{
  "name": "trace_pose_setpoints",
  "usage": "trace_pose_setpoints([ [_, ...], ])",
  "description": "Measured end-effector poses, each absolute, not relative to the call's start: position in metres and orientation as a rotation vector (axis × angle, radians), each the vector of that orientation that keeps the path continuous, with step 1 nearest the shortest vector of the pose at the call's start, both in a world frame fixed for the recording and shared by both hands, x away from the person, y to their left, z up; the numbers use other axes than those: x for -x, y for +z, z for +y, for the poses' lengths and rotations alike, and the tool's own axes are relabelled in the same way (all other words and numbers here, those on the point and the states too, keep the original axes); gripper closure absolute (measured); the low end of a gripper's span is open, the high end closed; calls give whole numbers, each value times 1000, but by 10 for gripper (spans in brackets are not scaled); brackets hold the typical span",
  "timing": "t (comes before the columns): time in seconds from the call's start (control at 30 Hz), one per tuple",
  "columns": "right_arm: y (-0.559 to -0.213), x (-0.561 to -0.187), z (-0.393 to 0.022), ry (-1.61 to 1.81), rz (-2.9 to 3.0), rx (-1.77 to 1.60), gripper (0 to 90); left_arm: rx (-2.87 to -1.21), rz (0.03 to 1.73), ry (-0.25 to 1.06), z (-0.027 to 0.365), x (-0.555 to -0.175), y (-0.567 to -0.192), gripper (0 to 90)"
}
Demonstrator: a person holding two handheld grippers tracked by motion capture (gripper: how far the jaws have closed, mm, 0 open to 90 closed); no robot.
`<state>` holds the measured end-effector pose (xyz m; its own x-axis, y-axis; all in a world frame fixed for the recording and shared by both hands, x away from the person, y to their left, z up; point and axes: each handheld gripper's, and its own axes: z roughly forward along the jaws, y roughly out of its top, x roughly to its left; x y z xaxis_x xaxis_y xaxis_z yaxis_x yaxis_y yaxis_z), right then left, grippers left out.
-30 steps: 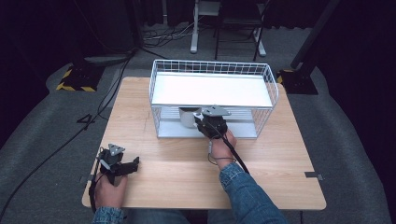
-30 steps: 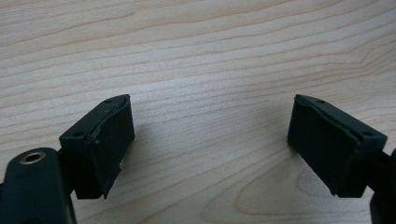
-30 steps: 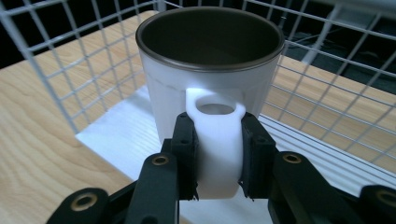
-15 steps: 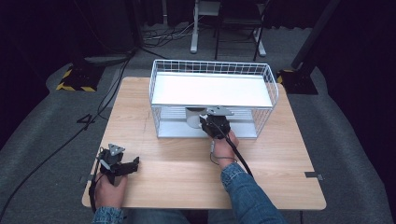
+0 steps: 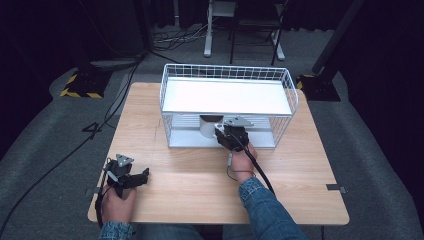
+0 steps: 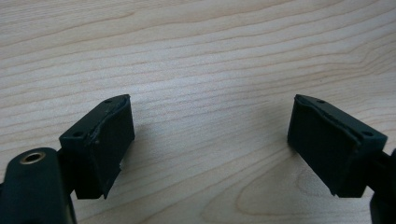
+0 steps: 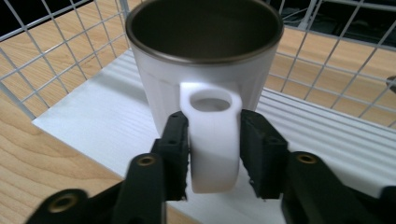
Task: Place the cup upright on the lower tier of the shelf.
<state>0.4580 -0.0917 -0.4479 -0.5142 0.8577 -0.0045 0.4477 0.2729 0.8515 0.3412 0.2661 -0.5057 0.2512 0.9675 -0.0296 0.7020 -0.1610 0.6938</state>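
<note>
Table (image 5: 310, 200) came first in our view: pale wood, with a white wire rack (image 5: 227, 72) standing at its far middle. The rack had a white shelf on top and a white board below. On that lower board, left of the rack's centre and under the shelf, stood the mug (image 7: 159, 93). It was upright, its long axis vertical and its mouth facing up. Its handle (image 7: 212, 158) pointed out of the rack toward the person's side of the table.

We judged the step in hand to be the release of the mug after setting it down. The right gripper (image 7: 215, 122) reached in at the rack's open front. Its jaws had just been opening, with the handle between them, and the pads looked slack beside it rather than clamped. The next move, as we saw it, called for a wider opening and then a straight pull back along the handle's line, so that neither pad tipped the mug or caught a wire.

The left gripper (image 6: 210, 116) lay idle near the table's front left, jaws spread wide over bare wood and holding nothing.
</note>
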Motion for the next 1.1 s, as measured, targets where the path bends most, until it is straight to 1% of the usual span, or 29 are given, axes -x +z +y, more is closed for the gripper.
trace_pose_setpoints([
  [0.33,-448,-456,-93,1182,2088,-1160,521,-1934,1515,577,266,-341,-506,150],
  [0.6,-439,-452,-96,1233,2093,-1136,461,-1934,1515,578,266,-341,-506,150],
  [0.7,-433,-448,-101,1247,2117,-1139,424,-1934,1515,577,266,-341,-506,150],
  [1.1,-411,-426,-127,1276,2132,-1110,399,-1934,1515,577,266,-341,-506,150],
])
